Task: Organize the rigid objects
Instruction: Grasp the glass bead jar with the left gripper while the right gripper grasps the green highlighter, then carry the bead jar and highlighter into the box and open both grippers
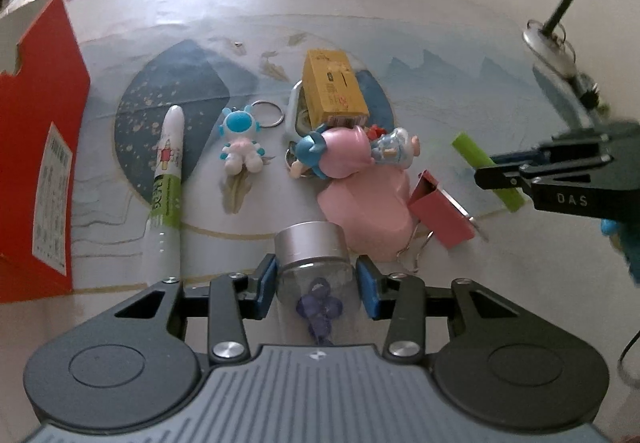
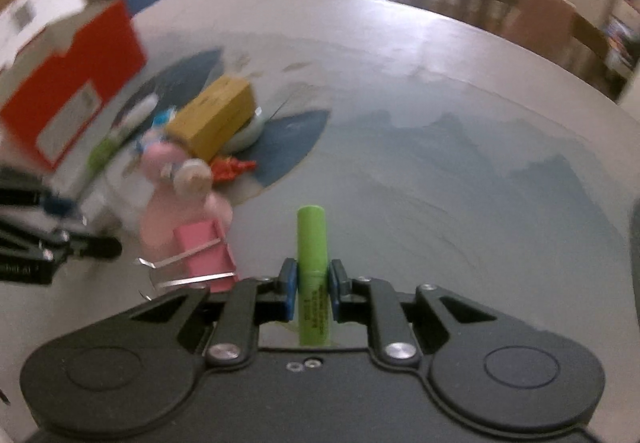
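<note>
Both grabs look sketchy tbh: left gripper (image 1: 316, 285) fingers pinch the glass jar (image 1: 314, 263) at 6 o'clock, right gripper (image 2: 313, 289) fingers clamp the green tube (image 2: 313, 279) low down, so either could slip onto the cluttered worktop (image 1: 440, 55).

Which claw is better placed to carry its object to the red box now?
Left. The left claw is shut on the small jar, and the red box stands close on its side. The right claw holds the green tube farther away.
</note>
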Motion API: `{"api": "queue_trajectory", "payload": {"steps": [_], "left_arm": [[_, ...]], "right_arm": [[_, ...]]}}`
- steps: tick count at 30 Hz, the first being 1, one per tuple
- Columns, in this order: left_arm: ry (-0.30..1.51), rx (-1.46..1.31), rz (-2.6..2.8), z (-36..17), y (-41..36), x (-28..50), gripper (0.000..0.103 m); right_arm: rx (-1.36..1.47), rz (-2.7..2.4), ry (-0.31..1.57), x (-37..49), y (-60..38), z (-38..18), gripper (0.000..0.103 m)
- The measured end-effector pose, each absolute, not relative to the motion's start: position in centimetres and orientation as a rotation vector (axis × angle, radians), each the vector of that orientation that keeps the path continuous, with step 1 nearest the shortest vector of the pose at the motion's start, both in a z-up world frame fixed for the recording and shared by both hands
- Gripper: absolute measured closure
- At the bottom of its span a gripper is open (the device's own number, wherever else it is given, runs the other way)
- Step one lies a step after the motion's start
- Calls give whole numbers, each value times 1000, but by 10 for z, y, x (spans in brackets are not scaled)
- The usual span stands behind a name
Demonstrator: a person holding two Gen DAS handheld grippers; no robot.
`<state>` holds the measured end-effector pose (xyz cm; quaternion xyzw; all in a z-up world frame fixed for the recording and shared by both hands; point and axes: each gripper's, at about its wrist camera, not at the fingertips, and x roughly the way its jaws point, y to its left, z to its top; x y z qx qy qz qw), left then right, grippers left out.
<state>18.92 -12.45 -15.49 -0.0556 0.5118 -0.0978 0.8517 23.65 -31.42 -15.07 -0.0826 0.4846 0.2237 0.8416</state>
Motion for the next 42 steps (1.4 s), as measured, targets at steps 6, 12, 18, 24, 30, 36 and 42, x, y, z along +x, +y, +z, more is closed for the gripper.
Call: {"api": "queue_trajectory", "payload": {"steps": [6, 12, 18, 24, 30, 36, 42], "left_arm": [[1053, -139, -221, -139, -113, 183, 61], [1030, -161, -234, -118, -98, 173, 61], [1000, -179, -231, -90, -72, 160, 61], [966, -210, -219, -65, -37, 152, 61], [923, -215, -198, -45, 0, 147, 61], [889, -217, -177, -30, 38, 142, 61], [874, -220, -142, -24, 79, 141, 61]], "right_arm": [[-80, 435, 992, 214, -309, -119, 88], [-17, 447, 981, 195, -288, -92, 88], [18, 487, 955, 182, -254, -65, 88], [29, 519, 944, 176, -212, -49, 88], [14, 567, 930, 172, -166, -36, 88], [-11, 611, 904, 174, -119, -27, 88], [-34, 637, 893, 179, -73, -22, 88]]}}
